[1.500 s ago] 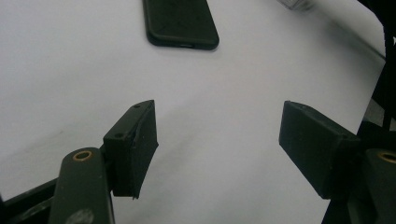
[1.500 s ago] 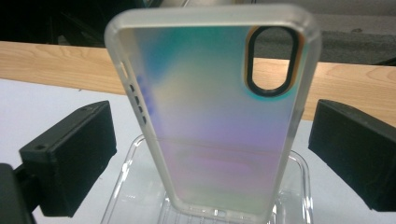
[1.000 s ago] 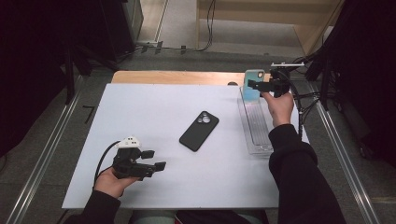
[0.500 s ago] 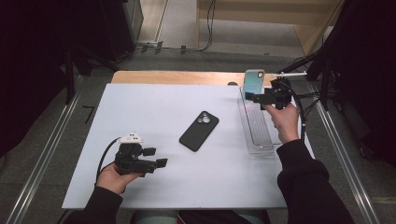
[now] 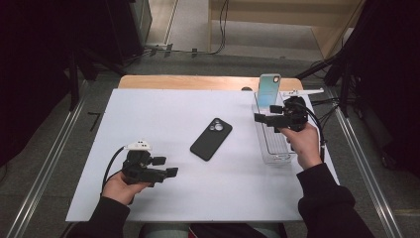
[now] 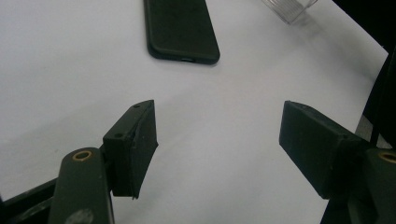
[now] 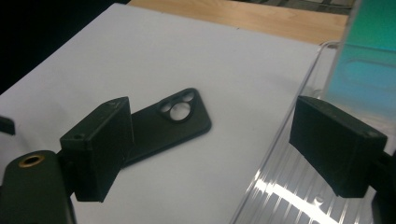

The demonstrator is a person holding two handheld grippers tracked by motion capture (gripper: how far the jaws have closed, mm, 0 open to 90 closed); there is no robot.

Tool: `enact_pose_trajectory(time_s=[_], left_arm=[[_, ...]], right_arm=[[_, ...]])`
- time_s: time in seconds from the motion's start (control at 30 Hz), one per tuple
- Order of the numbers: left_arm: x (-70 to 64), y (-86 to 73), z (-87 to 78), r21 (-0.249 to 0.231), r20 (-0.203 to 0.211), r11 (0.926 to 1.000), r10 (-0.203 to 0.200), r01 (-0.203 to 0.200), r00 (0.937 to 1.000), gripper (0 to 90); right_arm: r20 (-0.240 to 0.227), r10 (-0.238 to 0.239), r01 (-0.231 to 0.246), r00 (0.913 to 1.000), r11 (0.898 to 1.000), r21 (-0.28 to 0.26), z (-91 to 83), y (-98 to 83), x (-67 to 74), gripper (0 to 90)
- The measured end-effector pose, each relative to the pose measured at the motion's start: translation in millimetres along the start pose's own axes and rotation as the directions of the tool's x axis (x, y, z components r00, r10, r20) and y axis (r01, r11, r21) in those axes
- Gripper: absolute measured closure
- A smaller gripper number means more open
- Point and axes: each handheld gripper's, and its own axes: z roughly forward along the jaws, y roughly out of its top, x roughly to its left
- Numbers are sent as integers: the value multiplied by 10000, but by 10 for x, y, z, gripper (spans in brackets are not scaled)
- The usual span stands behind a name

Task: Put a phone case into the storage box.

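A black phone case (image 5: pixel 211 139) lies camera side up in the middle of the white board (image 5: pixel 148 114). A teal phone case (image 5: pixel 269 89) stands upright at the far end of a clear ribbed rack (image 5: pixel 275 148) on the right. My right gripper (image 5: pixel 266 113) hovers over the rack just nearer than the teal case and points left. It is open, its jaws have just been closing a little, and nothing is between them. In the right gripper view the right gripper (image 7: pixel 212 144) frames the black case (image 7: pixel 173 119) and the rack (image 7: pixel 280 186). My left gripper (image 5: pixel 165 166) rests open and empty at the near left, and the black case (image 6: pixel 180 28) lies beyond it.
The board lies on a wooden table whose far edge (image 5: pixel 198 82) shows behind it. Metal rails and dark floor flank both sides. A corner of the rack (image 6: pixel 289 7) sits far ahead of the left gripper. Cables trail off behind the right hand.
My right gripper has drawn back from the teal case along the rack toward the person, and the case stays standing. The left hand has not moved.
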Motion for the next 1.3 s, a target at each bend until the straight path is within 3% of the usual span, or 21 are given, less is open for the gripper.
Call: enact_pose_trajectory(time_s=[0.27,0.4,0.7,0.83,0.97,1.07,1.2,1.3], left_arm=[[16,2,-5,25,132,10000,-14,14,9999,279],[24,4,-8,-45,160,10000,-16,17,9999,279],[45,18,-5,-172,350,9999,14,-8,9994,282],[82,37,4,-380,298,9993,-11,22,9996,282],[99,47,19,-215,399,9997,-145,154,9991,280],[87,54,19,-39,480,10000,-57,59,9988,280],[68,51,14,118,539,9989,437,-444,9976,280],[79,60,21,247,545,9990,357,-371,9979,280]], right_arm=[[-640,-589,597,9962,9982,108,-48,-185,182,129],[-741,-841,866,9937,9958,311,-55,-297,260,131],[-1336,-1085,1149,9851,9925,409,-114,-497,409,150],[-1367,-1213,1307,9832,9895,621,-127,-619,451,150],[-1422,-1160,1295,9830,9875,894,-133,-761,460,150],[-1445,-1137,1295,9830,9860,1050,-128,-865,454,150],[-1370,-1172,1356,9836,9816,1342,-124,-1007,457,150],[-1288,-1387,1536,9819,9815,1140,-149,-1102,463,150]])
